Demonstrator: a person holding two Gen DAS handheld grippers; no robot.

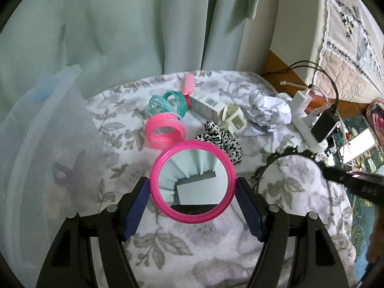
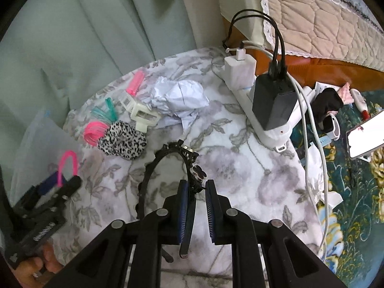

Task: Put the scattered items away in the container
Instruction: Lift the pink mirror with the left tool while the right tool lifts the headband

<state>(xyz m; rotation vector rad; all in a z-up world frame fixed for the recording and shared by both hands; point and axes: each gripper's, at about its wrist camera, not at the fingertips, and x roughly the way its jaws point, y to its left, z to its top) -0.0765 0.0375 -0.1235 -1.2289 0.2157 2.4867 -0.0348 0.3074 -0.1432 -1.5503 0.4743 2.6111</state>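
Pale green curtains (image 1: pixel 115 31) hang behind a round worktop (image 1: pixel 168 244) draped in a white cloth printed with grey flowers. At its left edge stands a translucent plastic container (image 1: pixel 45 144), with some dark shape showing dimly through its wall.

Using the pink-rimmed round mirror (image 1: pixel 193 183) as the landmark: the left gripper (image 1: pixel 193 206) holds it, its blue-padded fingers (image 1: pixel 135 206) pressed against the rim on either side, the mirror lifted above the cloth just right of the container. Beyond the mirror lie a pink coil of bangles (image 1: pixel 165 132) and a teal coil (image 1: pixel 168 103). A leopard-print scrunchie (image 1: pixel 223 141) sits just behind and right of the mirror, with a cream clip (image 1: pixel 234 120), a small box (image 1: pixel 206 103) and crumpled white paper (image 1: pixel 268 112) farther back. A pink roller (image 1: pixel 188 84) lies at the far edge.

Right of the mirror, the right gripper (image 2: pixel 195 204) has its fingers (image 2: pixel 183 206) closed in on one arm of a black headband (image 2: pixel 168 165); whether both pads touch it I cannot tell. A white power strip (image 2: pixel 271 129) with chargers lies beyond the headband.
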